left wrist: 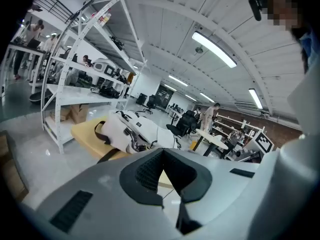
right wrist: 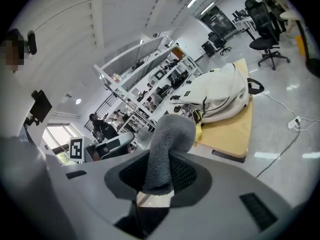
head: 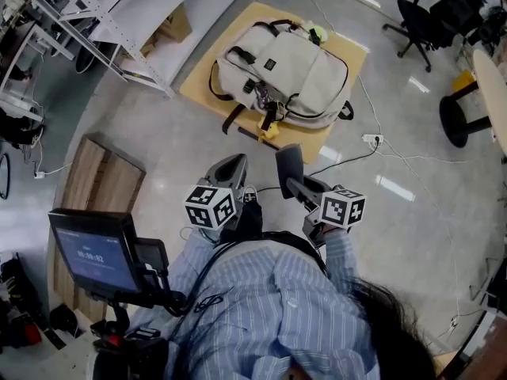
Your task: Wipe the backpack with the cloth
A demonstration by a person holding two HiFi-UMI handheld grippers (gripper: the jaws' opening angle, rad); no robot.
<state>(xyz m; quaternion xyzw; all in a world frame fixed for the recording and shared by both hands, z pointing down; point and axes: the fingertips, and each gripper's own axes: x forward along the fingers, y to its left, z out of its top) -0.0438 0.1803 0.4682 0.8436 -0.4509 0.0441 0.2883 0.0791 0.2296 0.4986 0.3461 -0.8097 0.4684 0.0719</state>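
Cloth gripped in your right gripper, backpack not yet touched.

Your right gripper (right wrist: 160, 176) has its jaws clenched on the grey fleecy cloth (right wrist: 167, 149), which stands up from between the fingers and bends over at its top. Your left gripper (left wrist: 162, 169) has its jaws pressed together with nothing between them. The cream fabric backpack with black straps (head: 297, 74) lies flat across the middle of the yellow square board (head: 238, 24) on the floor. Its dark straps reach the near edge of the board. It lies ahead of both grippers and well apart from them.
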